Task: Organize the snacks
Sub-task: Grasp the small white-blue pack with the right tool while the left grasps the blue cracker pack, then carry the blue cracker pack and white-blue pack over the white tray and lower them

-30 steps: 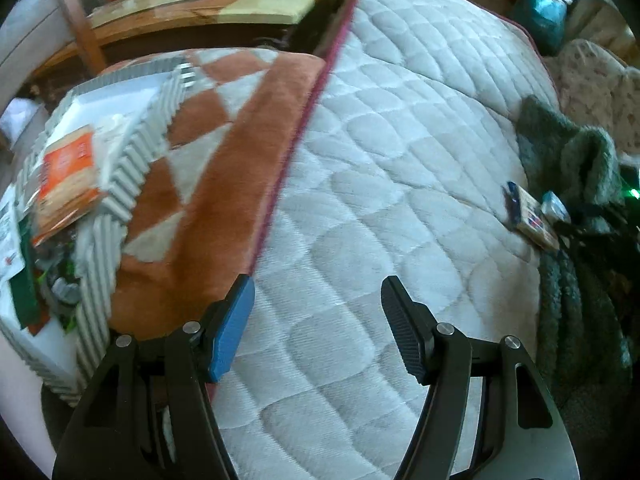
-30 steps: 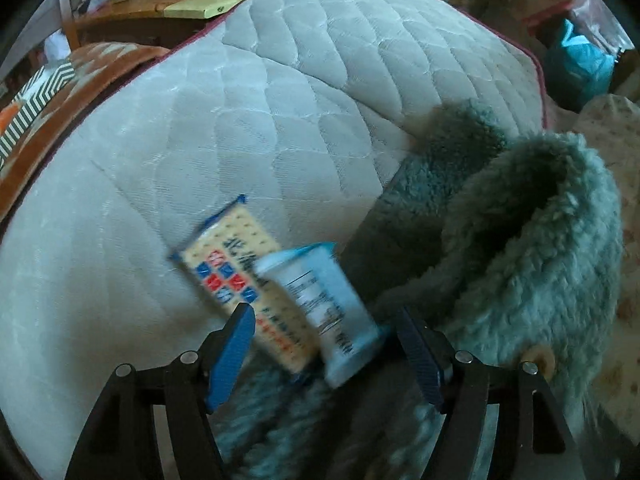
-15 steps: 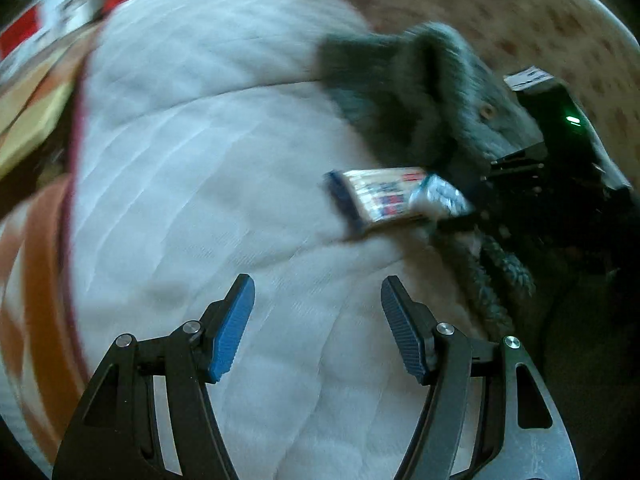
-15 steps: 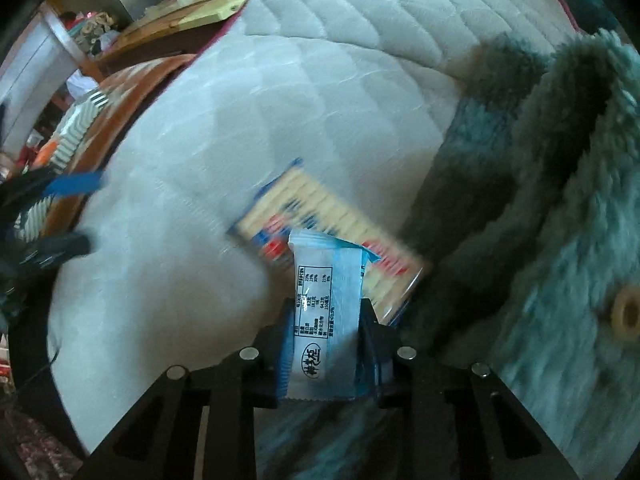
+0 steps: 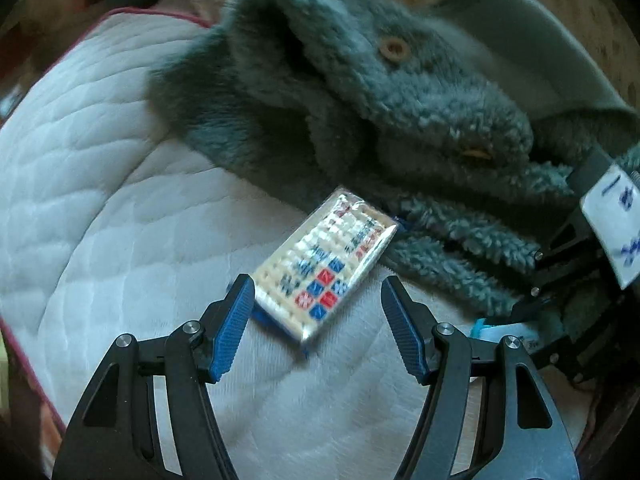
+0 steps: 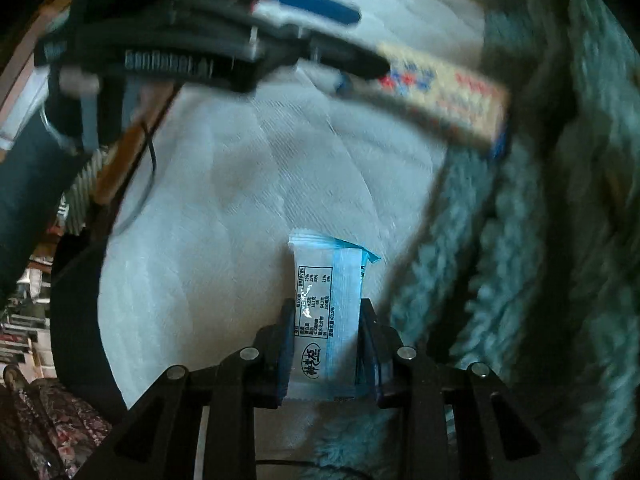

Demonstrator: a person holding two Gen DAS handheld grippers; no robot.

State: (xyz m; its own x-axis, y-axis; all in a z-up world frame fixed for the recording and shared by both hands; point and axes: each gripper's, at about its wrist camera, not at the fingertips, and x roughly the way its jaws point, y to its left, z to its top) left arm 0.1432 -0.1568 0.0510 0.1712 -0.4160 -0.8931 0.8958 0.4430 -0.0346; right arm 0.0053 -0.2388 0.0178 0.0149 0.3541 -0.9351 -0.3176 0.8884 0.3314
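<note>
A cracker pack [image 5: 324, 276] with red and blue squares lies on the white quilted pad [image 5: 120, 200], its far end against a teal fleece jacket [image 5: 400, 100]. My left gripper [image 5: 318, 312] is open, and the pack's near end sits between its blue pads [image 5: 234, 320] without being pressed. My right gripper [image 6: 326, 344] is shut on a small pale blue snack packet [image 6: 326, 312], held just above the pad [image 6: 240, 200]. In the right wrist view the left gripper [image 6: 352, 36] reaches in from the top left over the cracker pack [image 6: 440, 80]. The right gripper's body [image 5: 580, 240] shows at the left view's right edge.
The fleece jacket [image 6: 560, 200] with its buttons [image 5: 394, 48] is heaped along the pad's right side. The pad has a dark red piped edge [image 5: 132, 14]. A striped basket rim [image 6: 80, 184] and an orange cloth show at the left, and floral fabric [image 6: 60, 440] lies below.
My right gripper shut on the pale blue packet and drew it off the cracker pack. My left gripper swung from the orange cloth side across the pad, rolling, to the cracker pack.
</note>
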